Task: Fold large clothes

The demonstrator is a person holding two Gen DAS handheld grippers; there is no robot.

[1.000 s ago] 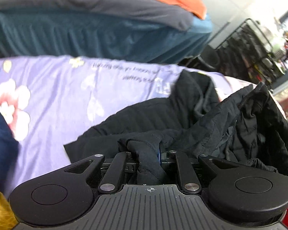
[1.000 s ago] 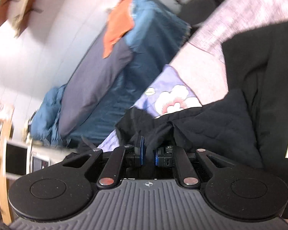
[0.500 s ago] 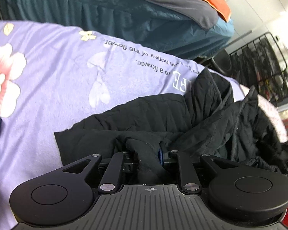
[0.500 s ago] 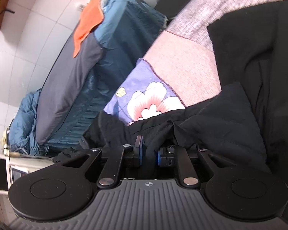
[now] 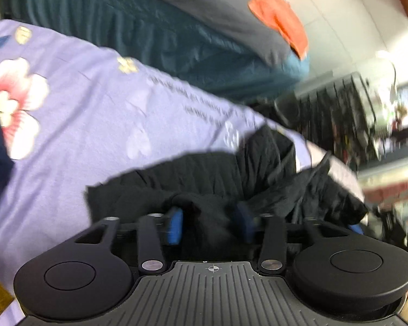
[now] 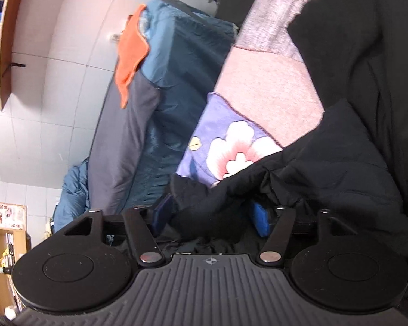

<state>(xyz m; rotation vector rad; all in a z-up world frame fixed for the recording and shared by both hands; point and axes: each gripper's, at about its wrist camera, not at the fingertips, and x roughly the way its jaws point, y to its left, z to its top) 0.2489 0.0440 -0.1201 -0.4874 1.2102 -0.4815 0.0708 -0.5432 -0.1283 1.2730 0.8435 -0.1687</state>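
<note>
Left side first: the left hand-held gripper (image 5: 209,224) has just been opening and its blue pads (image 5: 174,225) now stand wide apart, a bunched fold of the black jacket (image 5: 204,174) lying loose between them, not pinched. That jacket sprawls crumpled on the purple flowered bedsheet (image 5: 81,114), which spreads away to the left. Behind it is a second bed in a dark blue cover (image 5: 149,43) with an orange cloth (image 5: 280,24) on top; the left view is blurred. Over to the right: the right hand-held gripper (image 6: 212,216) has likewise just been opening, its pads parted, the black jacket (image 6: 340,179) draped slack across the gap. A pink blanket (image 6: 269,87) lies beyond, beside the bedsheet's (image 6: 204,135) flower print.
</note>
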